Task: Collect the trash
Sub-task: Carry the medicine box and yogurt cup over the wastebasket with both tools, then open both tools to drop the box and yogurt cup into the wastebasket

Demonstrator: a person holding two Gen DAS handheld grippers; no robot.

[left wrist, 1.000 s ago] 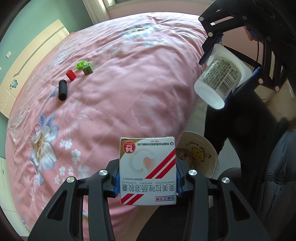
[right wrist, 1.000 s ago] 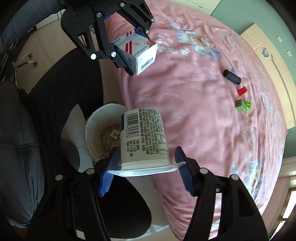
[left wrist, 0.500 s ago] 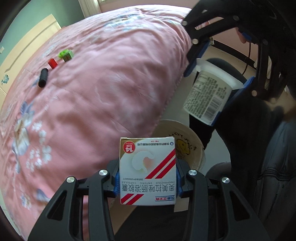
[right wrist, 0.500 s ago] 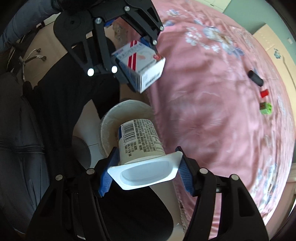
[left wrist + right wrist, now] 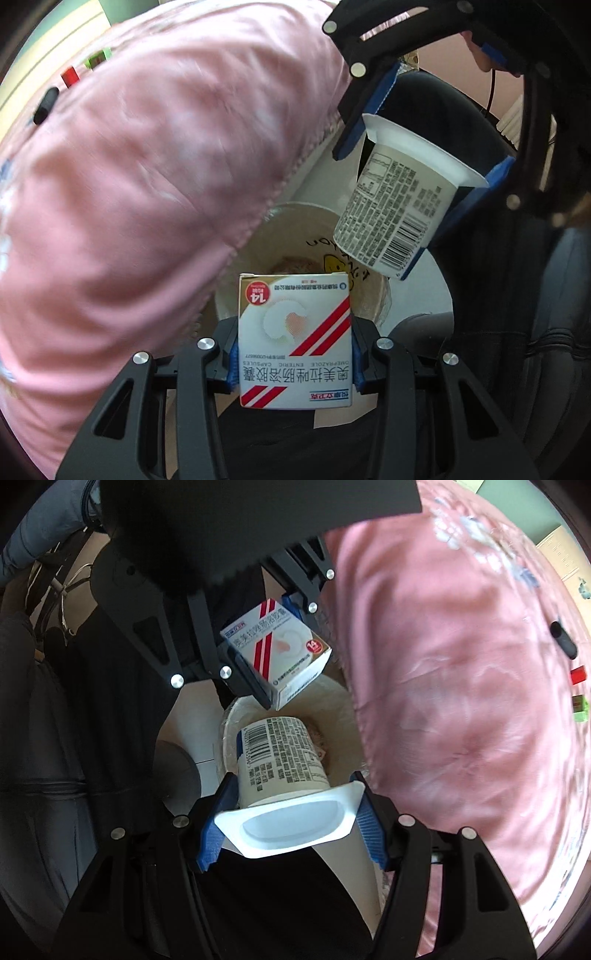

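Two hand-held grippers clamp one medicine box [image 5: 294, 345] and one yogurt cup [image 5: 284, 775] over one bin [image 5: 343, 716].

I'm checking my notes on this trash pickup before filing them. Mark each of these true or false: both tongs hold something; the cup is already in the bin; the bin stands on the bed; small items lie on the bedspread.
1. Both tongs hold something. True: the left tongs grip a medicine box and the right tongs grip a yogurt cup.
2. The cup is already in the bin. False: it is held above the bin.
3. The bin stands on the bed. False: it stands on the floor beside the pink bedspread.
4. Small items lie on the bedspread. True: a black cylinder and a red block.
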